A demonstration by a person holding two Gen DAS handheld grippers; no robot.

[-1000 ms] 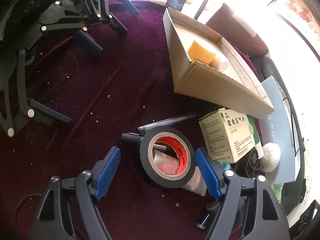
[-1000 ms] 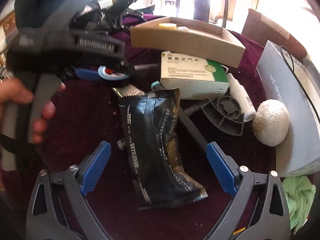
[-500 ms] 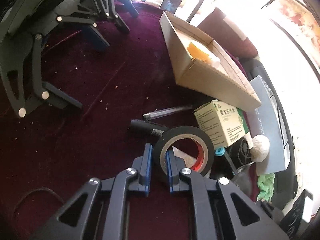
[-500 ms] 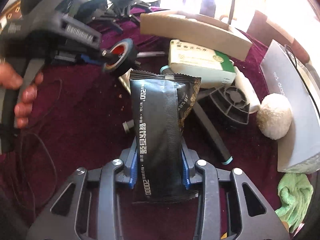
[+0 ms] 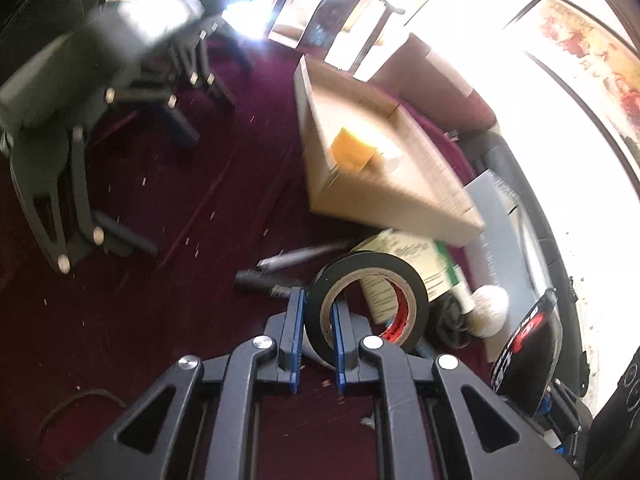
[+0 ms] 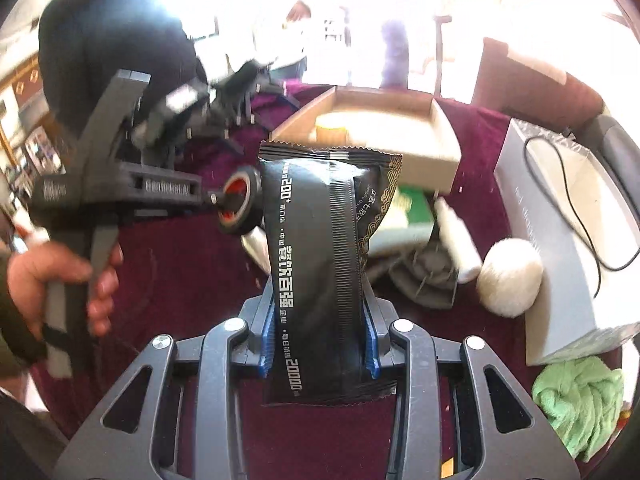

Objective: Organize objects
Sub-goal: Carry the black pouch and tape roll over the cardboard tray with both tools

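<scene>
My left gripper (image 5: 318, 312) is shut on the rim of a black tape roll (image 5: 404, 276) with a red core and holds it above the maroon cloth. It also shows in the right wrist view (image 6: 239, 205). My right gripper (image 6: 319, 320) is shut on a black snack packet (image 6: 320, 264), which stands upright between the pads, lifted off the table. A shallow cardboard tray (image 5: 384, 204) holding a yellow item (image 5: 352, 152) lies ahead; it also shows in the right wrist view (image 6: 440, 160).
A green-and-white medicine box (image 5: 420, 252), a pen (image 5: 304, 258), a white fluffy ball (image 6: 510, 276), a white bottle (image 6: 456, 240) and a grey fan part (image 6: 428, 276) lie on the cloth. A grey box (image 6: 560, 240) and green cloth (image 6: 580, 404) sit at right. Spare grippers (image 5: 60, 184) lie at left.
Both grippers closed from open: the left on the tape roll, the right on the black packet. Both objects have since been lifted off the cloth and carried toward the cardboard tray.
</scene>
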